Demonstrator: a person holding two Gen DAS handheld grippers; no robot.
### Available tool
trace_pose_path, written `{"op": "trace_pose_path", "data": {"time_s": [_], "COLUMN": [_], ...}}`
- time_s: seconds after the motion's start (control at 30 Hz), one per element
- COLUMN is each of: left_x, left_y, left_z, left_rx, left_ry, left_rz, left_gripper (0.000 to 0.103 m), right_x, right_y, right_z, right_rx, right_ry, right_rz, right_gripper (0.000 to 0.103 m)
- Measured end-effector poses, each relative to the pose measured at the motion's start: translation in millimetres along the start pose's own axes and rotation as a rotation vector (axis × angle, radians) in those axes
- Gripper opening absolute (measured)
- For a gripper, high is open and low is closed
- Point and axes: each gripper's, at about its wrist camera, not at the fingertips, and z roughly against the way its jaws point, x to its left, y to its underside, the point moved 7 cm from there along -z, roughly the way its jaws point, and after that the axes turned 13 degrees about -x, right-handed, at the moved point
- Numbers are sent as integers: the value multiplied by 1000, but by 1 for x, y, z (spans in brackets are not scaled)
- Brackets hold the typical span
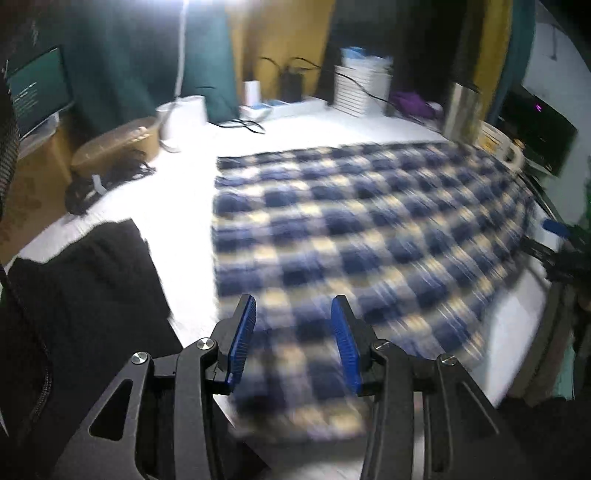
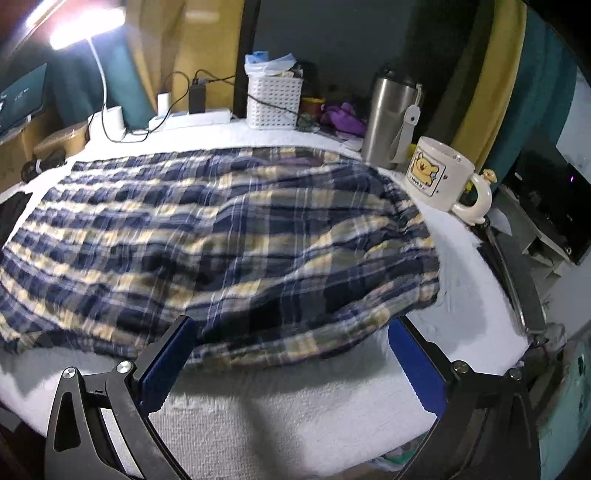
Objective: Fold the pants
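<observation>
The pants (image 2: 221, 236) are lying spread on the white table (image 2: 295, 413). Both the left gripper (image 1: 293, 339) and right gripper (image 2: 291, 369) are being held apart, empty. The mug (image 2: 439, 177), just beside the cloth, is risking being knocked during a fold.

Cluttered home desk, lamp (image 2: 85, 29), bear mug (image 2: 441, 177), steel tumbler (image 2: 389, 118), power strip (image 2: 192, 119)

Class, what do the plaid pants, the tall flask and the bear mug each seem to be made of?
Plaid pants: likely thin woven cotton, matte; it creases softly.
Tall flask: brushed metal, probably steel; dull grey sheen.
Bear mug: glazed ceramic, seemingly; glossy white with printed picture.
</observation>
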Motion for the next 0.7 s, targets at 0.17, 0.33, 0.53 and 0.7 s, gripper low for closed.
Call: {"op": "trace_pose_path", "data": {"time_s": [0.17,0.33,0.53,0.7], "left_x": [23,36,41,42], "left_y": [-28,-52,-57,-55], "left_z": [-30,-64,-99,-117], "left_rx": [-28,-31,13,50], "left_ry": [-14,-8,-3,-15], "left_rz": [13,15,-30,-79], "left_gripper": [42,42,41,41], "right_x": [-5,-8,-4,0], "right_y": [-19,-38,-50,-53], "right_z": [-11,-29,-51,-78], "right_rx": [-18,-28,-15,18], "right_ry": [2,16,12,13], "right_rz": [-31,-39,-32,-31], "right_gripper": [103,103,103,103]}}
